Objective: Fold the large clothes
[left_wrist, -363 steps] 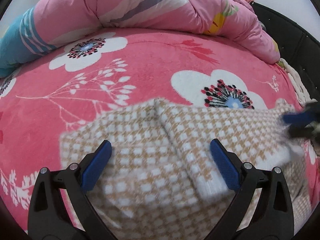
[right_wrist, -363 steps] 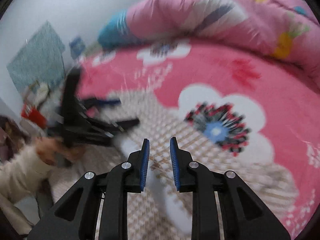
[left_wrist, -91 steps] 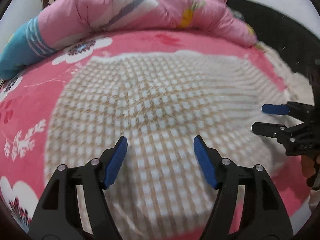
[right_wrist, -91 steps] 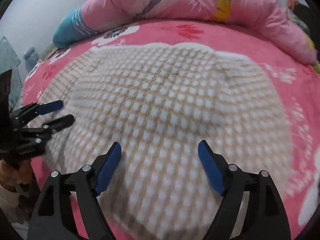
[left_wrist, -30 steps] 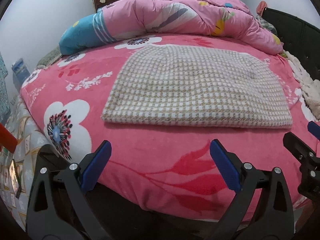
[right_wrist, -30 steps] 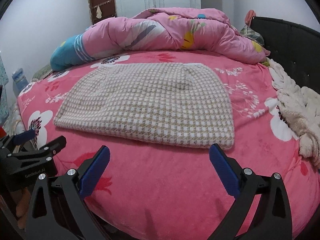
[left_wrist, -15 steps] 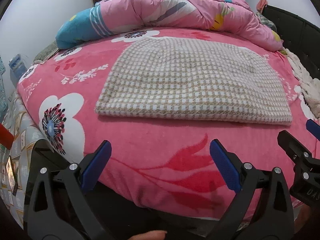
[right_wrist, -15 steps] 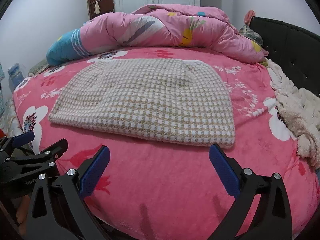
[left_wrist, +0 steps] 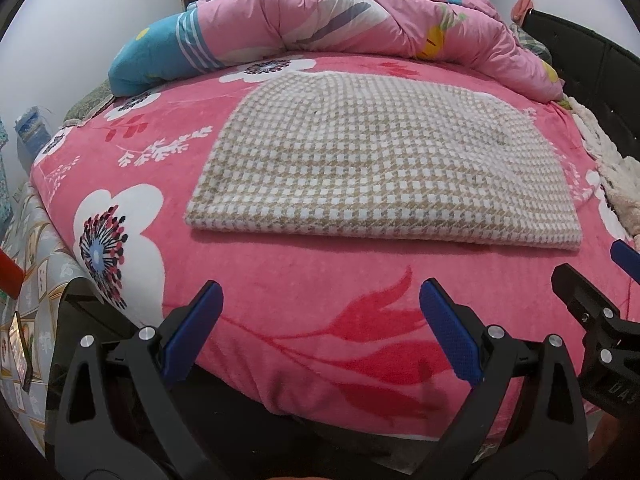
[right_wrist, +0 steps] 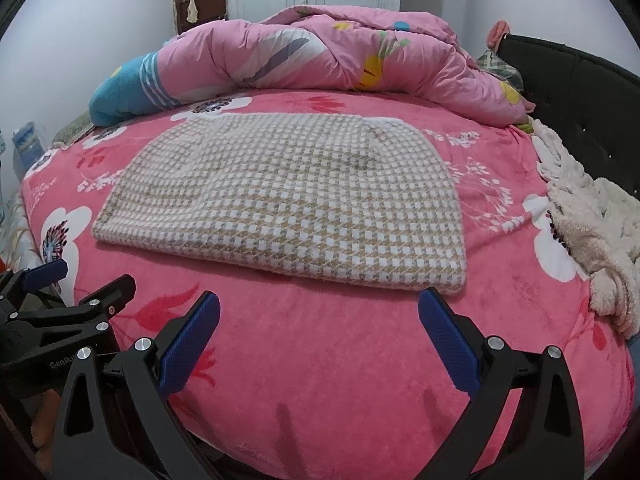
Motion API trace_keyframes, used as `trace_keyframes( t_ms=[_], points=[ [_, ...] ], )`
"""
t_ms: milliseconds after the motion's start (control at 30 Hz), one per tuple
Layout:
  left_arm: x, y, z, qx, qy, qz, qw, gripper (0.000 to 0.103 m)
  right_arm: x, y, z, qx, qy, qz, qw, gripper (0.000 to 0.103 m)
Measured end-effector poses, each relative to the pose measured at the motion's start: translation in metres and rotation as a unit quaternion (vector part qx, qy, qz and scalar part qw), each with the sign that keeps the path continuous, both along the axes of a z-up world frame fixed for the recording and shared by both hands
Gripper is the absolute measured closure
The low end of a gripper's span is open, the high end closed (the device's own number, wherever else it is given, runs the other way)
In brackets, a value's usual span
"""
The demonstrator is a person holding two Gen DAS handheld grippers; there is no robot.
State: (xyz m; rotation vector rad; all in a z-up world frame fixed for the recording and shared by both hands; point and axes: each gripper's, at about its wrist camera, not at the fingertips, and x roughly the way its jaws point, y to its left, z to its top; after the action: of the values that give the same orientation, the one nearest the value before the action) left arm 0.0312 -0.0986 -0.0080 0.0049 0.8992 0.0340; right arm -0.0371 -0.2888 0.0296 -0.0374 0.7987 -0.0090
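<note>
- Nearest, the left gripper (left_wrist: 320, 328) hangs over the front edge of the bed with its two blue pads spread wide and nothing between them; it touches no cloth.
- The right gripper (right_wrist: 318, 334) is held the same way just beside it, fully released and empty, also short of the garment.
- Beyond them lies a strip of bare pink blanket (right_wrist: 340, 360) with white flowers, covering the bed.
- Past that strip the checked garment (right_wrist: 288, 196) rests flat in the middle of the bed, apart from both grippers, already a compact rectangle with a thick, doubled near edge.
- My judgement: the folding looks finished or nearly so, and the step in hand is drawing back and checking the result.
- To do it well, keep both grippers spread and lifted clear, so no pad catches the near edge and drags a layer open.
- If another fold is wanted, I would pinch the two near corners through every layer, lift evenly and carry them to the far edge; thick knit tends to slip and bulge.
- To the right, a cream fleece throw (right_wrist: 592, 224) lies bunched by the dark headboard (right_wrist: 580, 92).
- Farthest, a pink duvet (right_wrist: 320, 52) is heaped along the back of the bed.
- Count: two grippers, one checked garment, one blanket, one fleece throw, one duvet, one headboard.
</note>
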Motion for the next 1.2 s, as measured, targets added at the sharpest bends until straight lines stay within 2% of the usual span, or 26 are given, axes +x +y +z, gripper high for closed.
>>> trace_keyframes(
  t_ms=[1200],
  points=[
    [-0.0007, -0.0069, 0.0054, 0.0, -0.005, -0.018, 0.9998, 0.008, -0.001, -0.0072, 0.0009, 0.006, 0.001, -0.004, 1.0, 0.006]
  ],
)
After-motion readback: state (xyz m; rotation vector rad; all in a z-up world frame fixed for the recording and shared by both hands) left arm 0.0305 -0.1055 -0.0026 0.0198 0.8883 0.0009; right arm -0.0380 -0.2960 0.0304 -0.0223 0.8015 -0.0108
